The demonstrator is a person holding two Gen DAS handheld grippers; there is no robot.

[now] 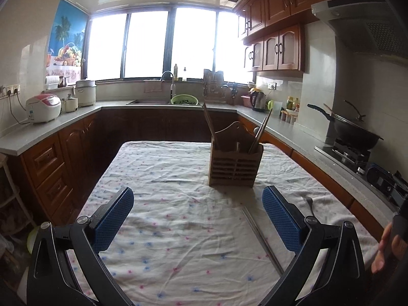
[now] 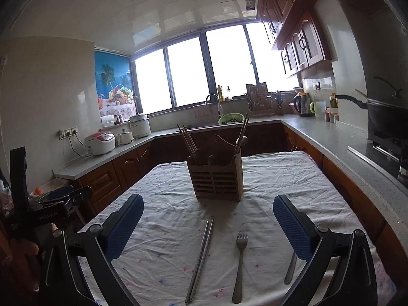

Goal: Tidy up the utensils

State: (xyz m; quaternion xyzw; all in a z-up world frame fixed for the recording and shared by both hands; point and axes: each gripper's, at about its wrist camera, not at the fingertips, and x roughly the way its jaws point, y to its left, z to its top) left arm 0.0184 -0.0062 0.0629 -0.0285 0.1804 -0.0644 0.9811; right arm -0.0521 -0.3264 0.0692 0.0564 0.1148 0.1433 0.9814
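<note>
A slatted wooden utensil holder (image 1: 233,165) (image 2: 216,178) stands mid-table with wooden chopsticks (image 2: 189,144) and a spoon (image 2: 242,141) upright in it. On the cloth in front of it lie a pair of metal chopsticks (image 2: 200,257) (image 1: 260,237), a metal fork (image 2: 239,260) (image 1: 309,204) and another metal handle (image 2: 290,267) partly hidden behind the right finger. My left gripper (image 1: 197,219) hovers open over bare cloth, left of the chopsticks. My right gripper (image 2: 207,227) is open above the chopsticks and fork, holding nothing.
The table has a white dotted cloth (image 1: 178,229). Counters run around it: rice cookers (image 1: 43,108) at left, a sink with green strainer (image 1: 184,100) at back, a wok on the stove (image 1: 354,132) at right. A person's hand (image 1: 387,250) shows at right.
</note>
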